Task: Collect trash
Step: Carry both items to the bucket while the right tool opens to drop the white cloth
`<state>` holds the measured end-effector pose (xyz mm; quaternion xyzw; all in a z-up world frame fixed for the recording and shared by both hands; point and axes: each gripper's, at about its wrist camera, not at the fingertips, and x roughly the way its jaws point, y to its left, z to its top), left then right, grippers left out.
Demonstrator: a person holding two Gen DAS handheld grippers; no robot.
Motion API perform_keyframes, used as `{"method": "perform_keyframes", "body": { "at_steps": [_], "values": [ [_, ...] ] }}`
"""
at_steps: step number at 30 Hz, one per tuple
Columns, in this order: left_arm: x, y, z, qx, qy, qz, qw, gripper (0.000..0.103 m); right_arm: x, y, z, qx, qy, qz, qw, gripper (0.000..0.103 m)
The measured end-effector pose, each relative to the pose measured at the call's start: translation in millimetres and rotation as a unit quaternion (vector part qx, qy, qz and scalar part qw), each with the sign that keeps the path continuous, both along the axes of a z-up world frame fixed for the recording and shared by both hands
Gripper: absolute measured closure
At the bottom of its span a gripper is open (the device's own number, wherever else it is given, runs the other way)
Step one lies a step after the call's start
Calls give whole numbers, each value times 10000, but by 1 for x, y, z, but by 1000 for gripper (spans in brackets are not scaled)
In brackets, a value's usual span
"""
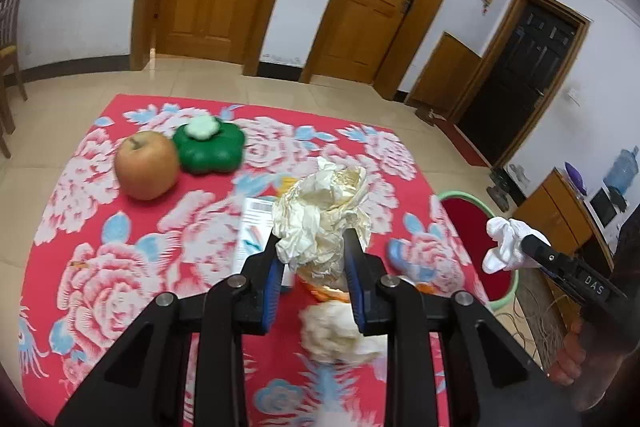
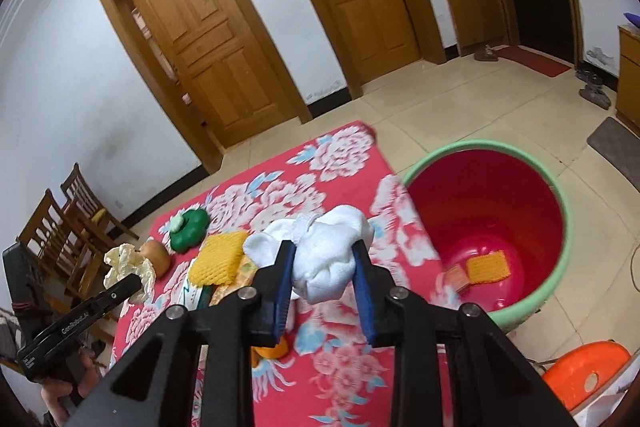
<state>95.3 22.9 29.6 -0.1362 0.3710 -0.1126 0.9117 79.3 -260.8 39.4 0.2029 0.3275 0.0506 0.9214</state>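
- Your left gripper (image 1: 312,263) had its fingers (image 1: 272,287) clamped on a crumpled cream paper wad (image 1: 320,211), held clear above the tabletop (image 1: 100,267) at the centre of the left wrist frame.
- Your right gripper (image 2: 322,273) gripped a bunched white cloth (image 2: 320,251) between its blue fingers (image 2: 285,287), mid-frame in the right wrist view.
- The red bin (image 2: 556,211) with the green rim stood on the floor off the tabletop's edge, to the right of your right fingers; it already held a yellow pad (image 2: 488,265).
- From the left wrist view the bin lay at the right of the frame, beyond your right gripper, so your right hand looked the nearer one to drop first.
- An apple (image 1: 146,165) and a green lidded box (image 1: 208,147) sat upper left on the tabletop.
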Motion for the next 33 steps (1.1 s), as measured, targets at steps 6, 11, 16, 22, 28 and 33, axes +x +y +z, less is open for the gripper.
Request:
{"method": "perform_keyframes", "body": {
  "at_steps": [6, 11, 16, 22, 28, 33],
  "values": [
    [1, -36, 9, -85, 11, -343, 9994, 74, -14, -30, -1, 14, -24, -337, 9994, 72],
    [4, -65, 12, -14, -4, -552, 9985, 74, -23, -51, -7, -110, -30, -672, 9977, 72],
    [10, -95, 12, 78, 42, -775, 9970, 74, -25, -69, -15, -169, -9, -905, 9958, 72],
    [20, -129, 5, 190, 137, -1056, 9941, 74, -19, -90, -31, -78, 151, -1131, 9934, 71],
    [32, -164, -1, 294, 211, -1350, 9902, 74, -10, -102, -51, 43, 364, -1293, 9909, 70],
    [42, -185, -6, 342, 255, -1521, 9875, 74, -2, -111, -67, 102, 551, -1396, 9886, 70]
  ]
}}
